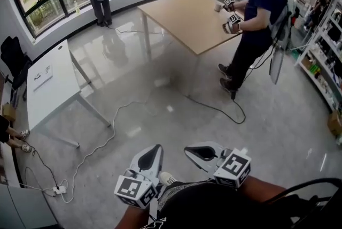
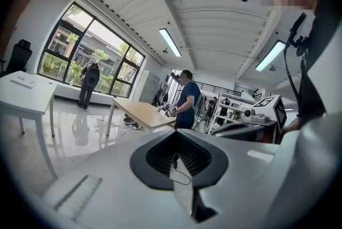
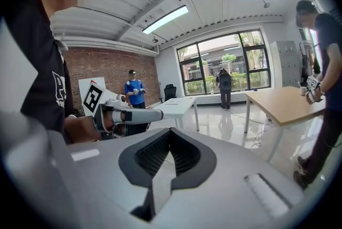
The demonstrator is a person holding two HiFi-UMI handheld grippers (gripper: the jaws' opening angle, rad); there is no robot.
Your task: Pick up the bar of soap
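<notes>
I cannot make out a bar of soap in any view. My left gripper is held low, close to my body, above the floor, with its jaws together and nothing between them. My right gripper hangs beside it, also shut and empty. In the left gripper view the closed jaws of the left gripper point toward the wooden table. The right gripper view shows the shut right gripper aimed across the room, with my left gripper at its left.
A wooden table stands ahead, and a person holding grippers works at its right side. A white table is at the left. A cable and power strip lie on the glossy floor. Shelves line the right wall.
</notes>
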